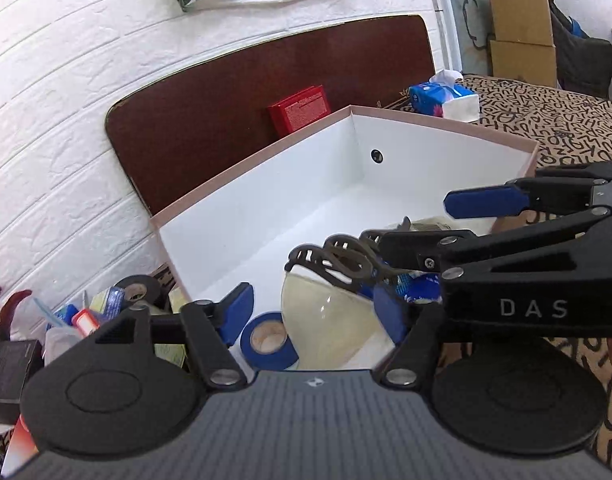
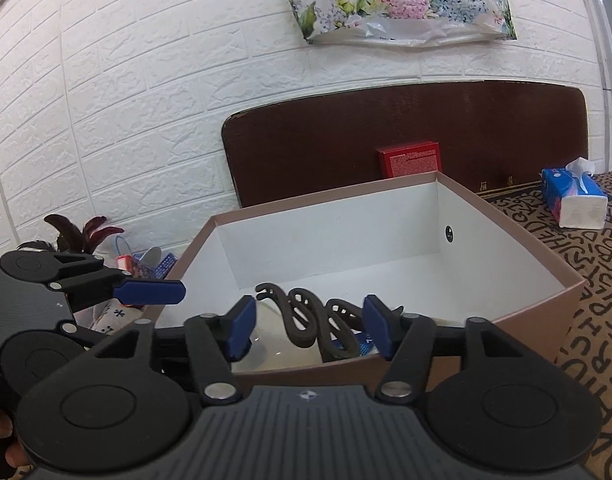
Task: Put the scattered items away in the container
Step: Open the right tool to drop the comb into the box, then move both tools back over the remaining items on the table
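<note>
Partway done: the pink-rimmed white cardboard box (image 1: 446, 128) holds a blue tape roll (image 1: 267, 340), a clear dome lid (image 1: 330, 320) and a brown wavy hair clip (image 2: 306, 320) lying loose between the spread right claw (image 2: 308, 326), left claw (image 1: 314, 308) also wide and empty, clutter pile (image 1: 105, 304) beside the box still outside.

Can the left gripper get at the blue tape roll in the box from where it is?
Probably yes. The blue tape roll lies on the box floor just ahead of the open left gripper, uncovered from above; the pale bowl sits close beside it.
</note>
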`<state>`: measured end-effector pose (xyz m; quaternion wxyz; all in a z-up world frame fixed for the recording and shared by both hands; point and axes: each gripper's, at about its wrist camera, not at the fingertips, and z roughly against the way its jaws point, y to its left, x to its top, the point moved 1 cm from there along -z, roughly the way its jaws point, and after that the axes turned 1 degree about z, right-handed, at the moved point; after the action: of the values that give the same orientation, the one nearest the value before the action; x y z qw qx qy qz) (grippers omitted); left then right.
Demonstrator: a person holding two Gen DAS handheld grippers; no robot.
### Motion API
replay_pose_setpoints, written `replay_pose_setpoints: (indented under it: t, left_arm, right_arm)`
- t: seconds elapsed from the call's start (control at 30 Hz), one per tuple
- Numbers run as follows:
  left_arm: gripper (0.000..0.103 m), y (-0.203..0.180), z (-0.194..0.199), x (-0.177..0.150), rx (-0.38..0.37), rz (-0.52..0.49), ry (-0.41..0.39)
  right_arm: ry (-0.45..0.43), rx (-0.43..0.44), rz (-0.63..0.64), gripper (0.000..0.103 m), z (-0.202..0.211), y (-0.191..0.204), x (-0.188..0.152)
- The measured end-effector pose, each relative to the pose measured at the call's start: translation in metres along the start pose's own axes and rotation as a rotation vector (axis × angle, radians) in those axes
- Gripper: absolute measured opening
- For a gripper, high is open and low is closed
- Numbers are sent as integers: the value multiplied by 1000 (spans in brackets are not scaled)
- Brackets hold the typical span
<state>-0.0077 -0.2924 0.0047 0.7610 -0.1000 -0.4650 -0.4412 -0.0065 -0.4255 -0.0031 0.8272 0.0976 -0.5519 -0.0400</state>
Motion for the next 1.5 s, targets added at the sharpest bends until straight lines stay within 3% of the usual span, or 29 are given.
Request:
replay_pose_setpoints:
  t: [0.2, 0.23, 0.4, 0.9, 1.5]
  left_arm:
    - [73, 9, 35, -17, 55, 13, -54]
    - [78, 12, 40, -21, 59, 19, -54]
    - [78, 25, 57, -47, 71, 66, -22]
    - [78, 55, 105, -142, 220, 199, 85]
    - [79, 78, 106, -182, 302, 261, 155]
  right_arm:
    - [-18, 53, 5, 67, 19, 28, -5]
    - [-16, 69, 8, 68, 21, 34, -6]
    - [-6, 129, 96, 68, 32, 74, -17]
    - [131, 363, 241, 68, 38, 187, -74]
    - [215, 402, 284, 70, 18, 234, -99]
